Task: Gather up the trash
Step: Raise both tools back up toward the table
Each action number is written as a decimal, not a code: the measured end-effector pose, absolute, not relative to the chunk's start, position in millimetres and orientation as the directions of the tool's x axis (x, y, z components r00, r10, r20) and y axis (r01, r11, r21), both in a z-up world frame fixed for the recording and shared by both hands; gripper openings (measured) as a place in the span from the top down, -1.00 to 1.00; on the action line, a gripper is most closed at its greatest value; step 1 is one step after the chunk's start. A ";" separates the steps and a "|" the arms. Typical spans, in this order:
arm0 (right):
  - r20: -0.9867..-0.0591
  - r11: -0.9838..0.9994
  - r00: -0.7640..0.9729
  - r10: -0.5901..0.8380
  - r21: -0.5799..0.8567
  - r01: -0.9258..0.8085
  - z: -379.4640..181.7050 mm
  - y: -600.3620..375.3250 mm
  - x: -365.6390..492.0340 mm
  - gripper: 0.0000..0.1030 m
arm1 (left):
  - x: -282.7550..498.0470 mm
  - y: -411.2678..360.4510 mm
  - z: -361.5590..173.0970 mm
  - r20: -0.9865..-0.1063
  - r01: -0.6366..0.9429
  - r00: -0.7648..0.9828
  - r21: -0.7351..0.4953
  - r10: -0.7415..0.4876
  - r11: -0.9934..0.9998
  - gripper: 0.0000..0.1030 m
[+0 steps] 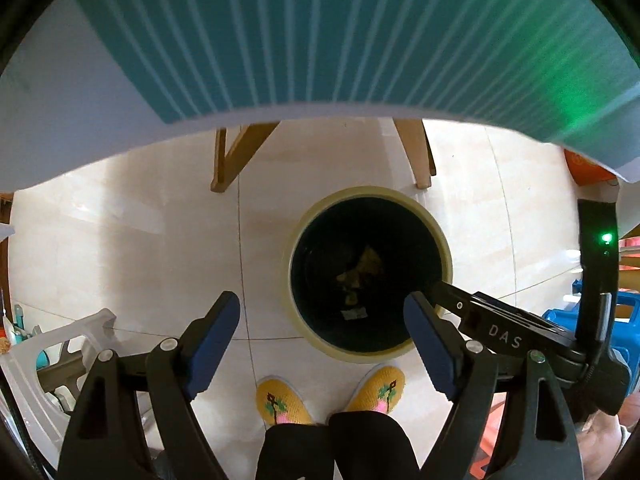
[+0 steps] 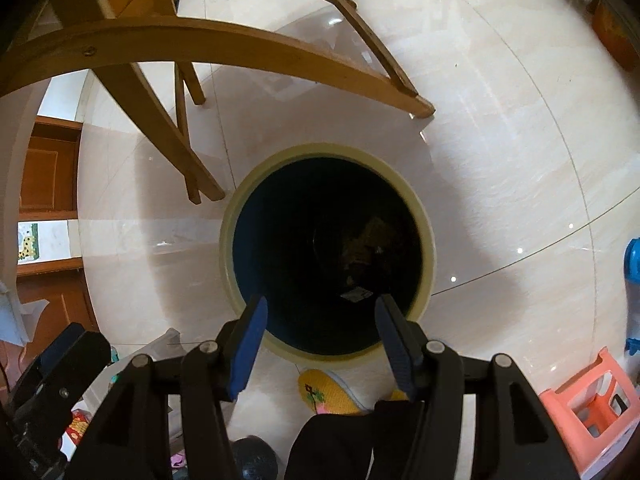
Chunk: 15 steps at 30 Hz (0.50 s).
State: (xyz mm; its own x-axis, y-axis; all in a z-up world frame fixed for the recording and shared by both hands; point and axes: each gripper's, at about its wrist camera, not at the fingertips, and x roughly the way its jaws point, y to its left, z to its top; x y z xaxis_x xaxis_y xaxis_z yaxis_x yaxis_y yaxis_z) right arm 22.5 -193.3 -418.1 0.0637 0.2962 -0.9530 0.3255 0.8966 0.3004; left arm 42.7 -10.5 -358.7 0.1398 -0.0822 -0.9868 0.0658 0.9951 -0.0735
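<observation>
A round bin with a cream rim (image 1: 446, 240) stands on the tiled floor, seen from above in both views; its rim also shows in the right wrist view (image 2: 228, 240). Crumpled yellowish trash (image 1: 362, 270) and a small white label lie at its dark bottom, dimly visible in the right wrist view (image 2: 360, 256). My left gripper (image 1: 322, 322) is open and empty, above the bin's near left edge. My right gripper (image 2: 320, 322) is open and empty, directly over the bin's near rim. The right gripper's body (image 1: 516, 334) reaches in from the right in the left wrist view.
A teal striped table edge (image 1: 320, 40) overhangs the bin. Wooden chair legs (image 2: 168, 120) stand left of the bin. The person's yellow slippers (image 1: 284, 400) are just in front of it. A pink stool (image 2: 592, 404) and blue items (image 1: 624, 320) are at right; a white rack (image 1: 48, 356) at left.
</observation>
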 end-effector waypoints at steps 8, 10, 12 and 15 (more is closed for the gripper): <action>-0.949 0.892 0.102 0.299 0.316 0.324 -364.4 -194.8 8.2 -0.11 | 19.3 -4.7 -313.6 -0.990 0.053 0.111 -0.076 -0.081 0.996 -0.63; -0.946 0.891 0.109 0.305 0.324 0.317 -343.3 -194.5 0.7 -0.11 | 11.8 -2.1 -291.4 -0.991 0.062 0.109 -0.074 -0.080 0.995 -0.63; -0.944 0.893 0.116 0.310 0.331 0.305 -322.6 -193.4 -6.4 -0.11 | 5.4 2.8 -266.2 -0.991 0.071 0.113 -0.068 -0.076 0.995 -0.63; -0.938 0.897 0.132 0.321 0.345 0.277 -284.9 -191.7 -16.3 -0.11 | -1.9 7.2 -225.3 -0.989 0.088 0.133 -0.059 -0.070 0.994 -0.63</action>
State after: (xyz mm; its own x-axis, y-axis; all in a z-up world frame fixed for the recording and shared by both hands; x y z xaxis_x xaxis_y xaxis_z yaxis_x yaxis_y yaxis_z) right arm -16.3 -191.7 -284.9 0.1321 0.3206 -0.9380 0.2770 0.8966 0.3455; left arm -1.9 7.2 -225.3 0.1328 -0.0703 -0.9886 0.0876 0.9944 -0.0589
